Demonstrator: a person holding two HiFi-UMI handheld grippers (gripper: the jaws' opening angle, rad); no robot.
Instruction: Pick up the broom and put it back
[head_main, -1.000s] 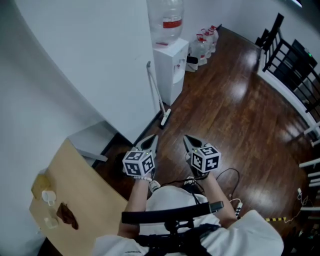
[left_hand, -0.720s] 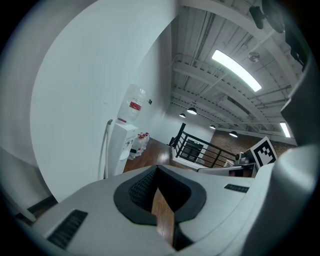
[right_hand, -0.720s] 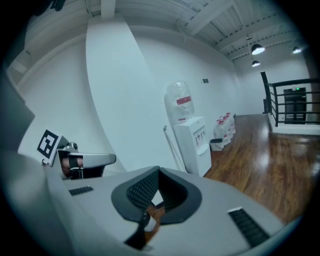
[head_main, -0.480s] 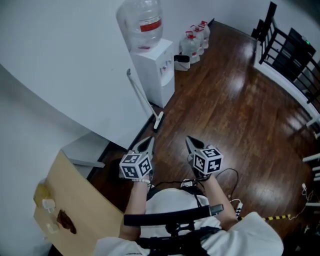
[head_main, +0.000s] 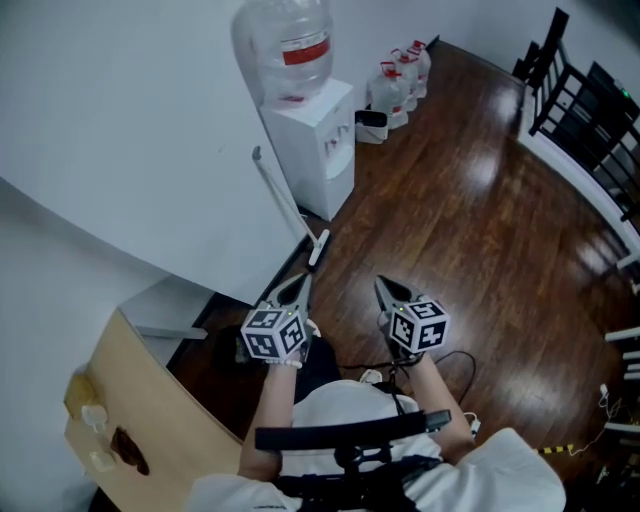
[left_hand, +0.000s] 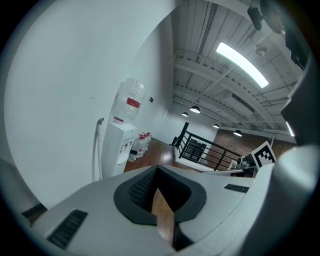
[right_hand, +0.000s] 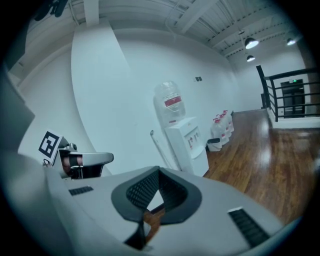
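We find the broom (head_main: 288, 205) leaning against the white wall (head_main: 150, 120), with its head on the wood floor (head_main: 450, 230) at the wall's foot, just beside the water dispenser (head_main: 318, 135). The left gripper (head_main: 298, 287) and right gripper (head_main: 386, 289) are side by side, apart from the broom and pointing toward it. Each gripper's jaws are clenched tip to tip, with nothing grasped.

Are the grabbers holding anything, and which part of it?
Nothing is held. The left gripper and right gripper are both shut and empty; the broom leans against the wall, untouched.
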